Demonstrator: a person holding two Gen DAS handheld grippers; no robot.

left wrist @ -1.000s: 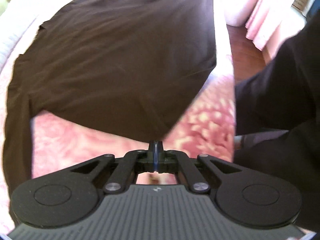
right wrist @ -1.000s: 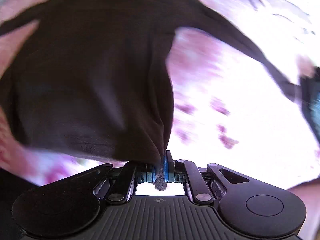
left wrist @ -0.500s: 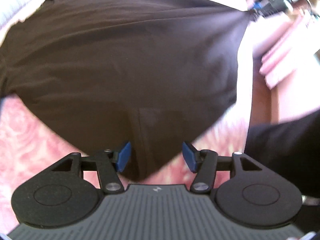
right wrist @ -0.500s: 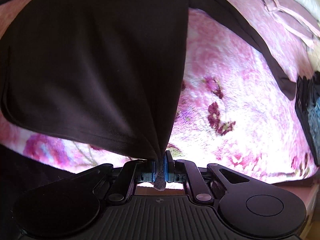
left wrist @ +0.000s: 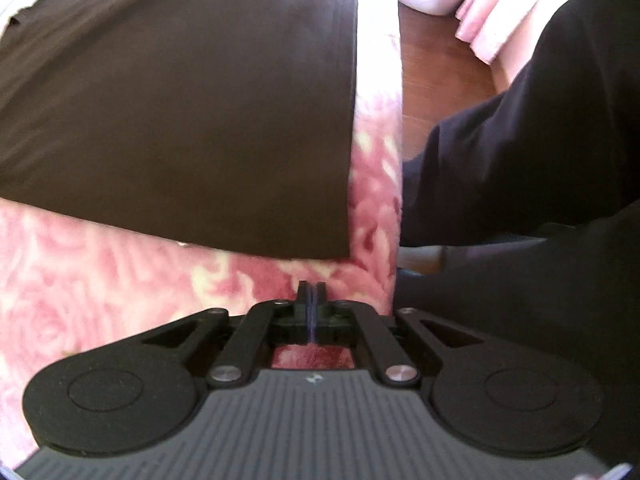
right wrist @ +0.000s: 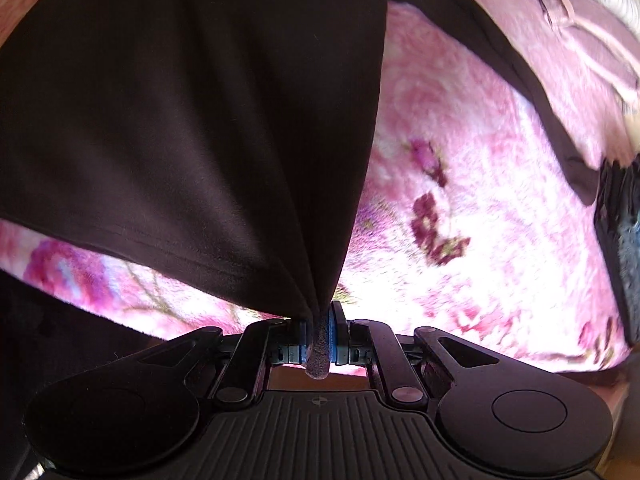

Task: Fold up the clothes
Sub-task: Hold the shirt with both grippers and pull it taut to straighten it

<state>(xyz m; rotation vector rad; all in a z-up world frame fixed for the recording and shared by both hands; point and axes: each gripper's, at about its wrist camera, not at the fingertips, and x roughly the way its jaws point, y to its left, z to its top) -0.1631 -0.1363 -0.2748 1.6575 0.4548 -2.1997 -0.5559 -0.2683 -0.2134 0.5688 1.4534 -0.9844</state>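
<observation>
Both tongs point steeply down at the bed. Right gripper [right wrist: 319,316]: blue pads clamped on a bunched corner of the dark brown garment [right wrist: 192,112], with a nub of cloth poking out behind the pads toward the camera. Left gripper [left wrist: 311,292]: jaws closing, pads all but touching, nothing between them; only blanket shows around the tips.

Pink floral blanket [left wrist: 100,280] covers the bed and fills the ground in both views.

Garment, left wrist view [left wrist: 180,92]: lies spread flat on the blanket, ahead of my left tips and apart from them. Its near hem runs across the frame just beyond the tips; its right edge runs straight away from me, close to the bed's side. A strip of blanket separates hem and tips.

Garment, right wrist view: rises from my right pads in a taut fan, spreading up and to the left. A narrow dark band of it trails off toward the upper right, over the blanket.

My dark sleeve [left wrist: 540,140] fills the right of the left wrist view, above a strip of wooden floor [left wrist: 440,48].

Dark object [right wrist: 624,248] at the right edge of the right wrist view; cannot identify it.
</observation>
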